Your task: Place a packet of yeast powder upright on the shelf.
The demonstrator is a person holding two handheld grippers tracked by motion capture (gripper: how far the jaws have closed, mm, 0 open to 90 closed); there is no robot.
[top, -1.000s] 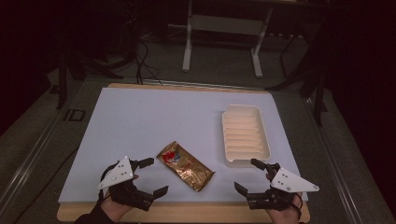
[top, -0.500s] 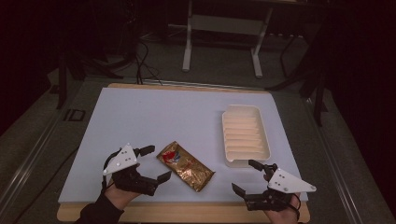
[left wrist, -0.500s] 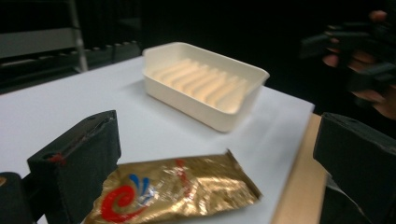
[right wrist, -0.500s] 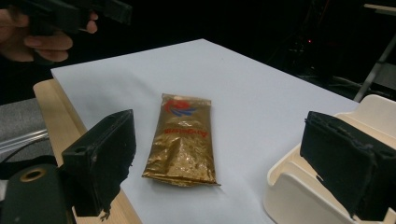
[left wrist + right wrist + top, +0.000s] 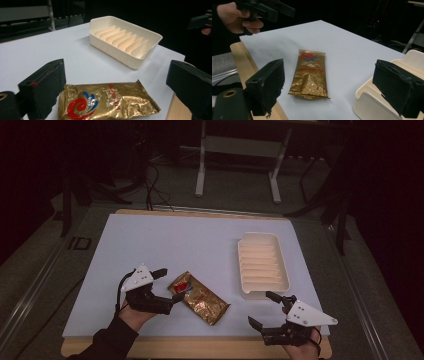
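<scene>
A gold foil packet (image 5: 199,297) with a red and blue swirl lies flat on the white table top, near the front edge; it also appears in the left gripper view as the packet (image 5: 105,103) and in the right gripper view as the packet (image 5: 310,73). My left gripper (image 5: 169,284) stands open just left of the packet's printed end, its jaws either side of that end without touching. My right gripper (image 5: 264,308) is open near the front right, a hand's width right of the packet, holding nothing.
A cream ribbed tray (image 5: 262,265) sits empty at the right of the white board (image 5: 190,240), just beyond my right gripper. The wooden table edge (image 5: 200,346) runs along the front. Dark floor, cables and a desk frame (image 5: 237,165) lie beyond the table.
My left gripper has moved right and forward until its open jaws flank the packet's near end. The right gripper has drifted slightly forward and left. The packet has not moved.
</scene>
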